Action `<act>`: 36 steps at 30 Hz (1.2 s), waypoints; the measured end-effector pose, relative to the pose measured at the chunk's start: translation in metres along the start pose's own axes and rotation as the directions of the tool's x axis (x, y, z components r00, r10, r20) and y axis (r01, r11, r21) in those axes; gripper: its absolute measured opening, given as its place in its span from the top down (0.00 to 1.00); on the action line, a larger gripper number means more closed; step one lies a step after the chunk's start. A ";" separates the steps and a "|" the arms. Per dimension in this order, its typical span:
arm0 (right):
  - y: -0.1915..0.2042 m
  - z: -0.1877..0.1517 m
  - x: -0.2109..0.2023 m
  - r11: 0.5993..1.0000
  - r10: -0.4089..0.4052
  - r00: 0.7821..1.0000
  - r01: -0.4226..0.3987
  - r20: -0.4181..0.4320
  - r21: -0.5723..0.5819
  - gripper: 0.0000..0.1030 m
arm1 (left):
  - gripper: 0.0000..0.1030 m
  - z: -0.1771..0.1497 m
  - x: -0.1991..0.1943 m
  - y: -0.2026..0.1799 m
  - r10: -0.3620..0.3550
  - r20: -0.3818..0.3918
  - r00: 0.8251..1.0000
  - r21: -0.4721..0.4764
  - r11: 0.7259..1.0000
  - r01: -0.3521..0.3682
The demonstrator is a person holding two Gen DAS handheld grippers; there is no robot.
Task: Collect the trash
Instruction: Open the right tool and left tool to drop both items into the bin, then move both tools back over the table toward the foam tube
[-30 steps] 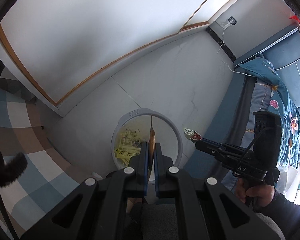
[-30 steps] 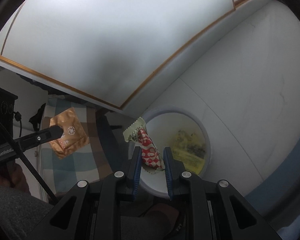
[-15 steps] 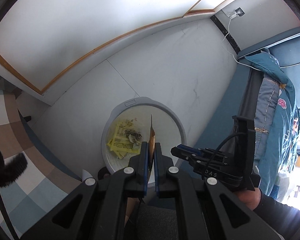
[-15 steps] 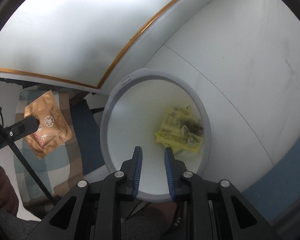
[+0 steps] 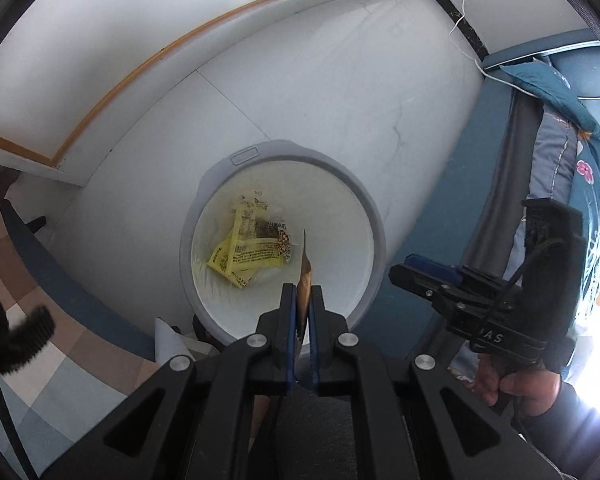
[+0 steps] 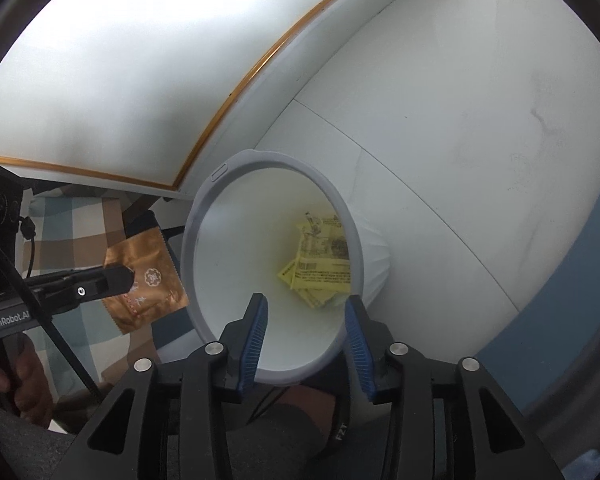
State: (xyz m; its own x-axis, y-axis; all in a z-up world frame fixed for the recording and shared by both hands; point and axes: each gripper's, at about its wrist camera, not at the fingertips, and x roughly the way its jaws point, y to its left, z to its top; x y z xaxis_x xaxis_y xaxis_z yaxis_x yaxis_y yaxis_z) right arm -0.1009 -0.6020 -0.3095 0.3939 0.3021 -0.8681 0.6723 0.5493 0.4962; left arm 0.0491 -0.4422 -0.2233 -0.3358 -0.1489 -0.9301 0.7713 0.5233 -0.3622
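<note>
— Biggest thing first?
— White tiled floor [image 5: 340, 92], wood-trimmed white wall [image 5: 112, 16] along its far edge, checked rug [image 6: 76, 232] at its left edge.
— And on the floor?
— Round grey-rimmed bin [image 5: 374, 240], lined white, standing near the wall.
— Inside?
— Yellow printed wrappers [image 5: 244, 252] on the bin's bottom, toward its left side in the left wrist view, with a red-and-white wrapper [image 5: 284, 240] touching their right edge.
— Left gripper [image 5: 303, 300]?
— Clamped on a brown packet [image 6: 144, 276]; seen edge-on from its own camera, poking up over the bin's near rim. Seen flat from the right wrist view, just outside the bin's left rim.
— Right gripper [image 6: 306, 320]?
— Spread wide apart, nothing between the blue pads [image 6: 256, 336], hanging over the bin's near rim.
</note>
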 end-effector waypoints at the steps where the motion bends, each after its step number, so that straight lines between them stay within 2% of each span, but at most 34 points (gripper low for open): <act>1: -0.001 0.001 -0.002 1.000 -0.005 1.000 0.005 0.004 0.005 0.53 | 0.97 0.000 0.003 0.001 0.015 -0.015 1.000 0.001 1.000 -0.015; 3: -0.004 0.003 -0.005 1.000 -0.009 1.000 0.009 0.008 0.012 0.47 | 0.95 0.000 0.008 0.002 0.026 -0.039 0.999 -0.001 1.000 -0.026; 4: -0.005 0.004 -0.006 1.000 -0.011 1.000 0.010 0.007 0.018 0.45 | 0.88 0.001 0.011 0.002 0.028 -0.053 0.998 -0.004 1.000 -0.028; 8: -0.003 0.008 -0.010 1.000 0.001 1.000 -0.001 0.008 0.001 0.38 | 0.76 -0.001 0.016 0.006 0.022 -0.077 0.997 -0.021 0.999 -0.024; 10: 0.004 0.010 -0.008 1.000 0.006 1.000 -0.005 0.023 -0.012 0.34 | 0.51 -0.002 0.015 0.008 0.033 -0.080 0.996 -0.031 0.999 -0.036; 11: 0.004 0.011 -0.010 1.000 0.011 1.000 -0.011 0.027 -0.015 0.33 | 0.47 -0.002 0.014 0.009 0.034 -0.067 0.997 -0.033 0.999 -0.037; 13: 0.001 0.012 -0.014 1.000 0.015 0.999 -0.015 0.030 -0.009 0.29 | 0.31 -0.003 0.010 0.010 0.036 -0.044 0.998 -0.035 0.999 -0.037; 15: -0.001 0.013 -0.017 1.000 0.029 0.999 -0.029 0.032 0.003 0.27 | 0.25 -0.005 0.007 0.012 0.044 -0.035 0.998 -0.048 0.998 -0.045; 21: 0.004 0.010 -0.023 0.999 0.049 0.998 -0.048 0.032 -0.019 0.17 | 0.22 -0.010 0.004 0.021 0.049 -0.019 0.999 -0.065 0.997 -0.050; 26: 0.012 0.008 -0.027 0.998 0.061 0.998 -0.061 0.031 -0.024 0.15 | 0.22 -0.014 -0.006 0.023 0.066 0.014 0.998 -0.092 0.994 -0.064; 32: 0.031 0.008 -0.052 0.996 0.065 0.995 -0.060 0.078 -0.065 0.12 | 0.22 -0.025 -0.043 0.031 0.083 0.107 0.991 -0.131 0.989 -0.069; 36: 0.052 0.007 -0.078 0.993 0.071 0.989 -0.058 0.127 -0.101 0.12 | 0.22 -0.043 -0.081 0.039 0.102 0.204 0.974 -0.162 0.984 -0.069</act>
State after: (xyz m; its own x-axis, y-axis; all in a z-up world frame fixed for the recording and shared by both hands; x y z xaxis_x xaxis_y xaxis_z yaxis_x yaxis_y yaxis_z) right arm -0.0919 -0.6025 -0.2156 0.5170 0.2391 -0.8219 0.5811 0.6070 0.5422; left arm 0.0831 -0.3741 -0.1596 -0.1385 -0.2626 -0.9549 0.6950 0.6611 -0.2826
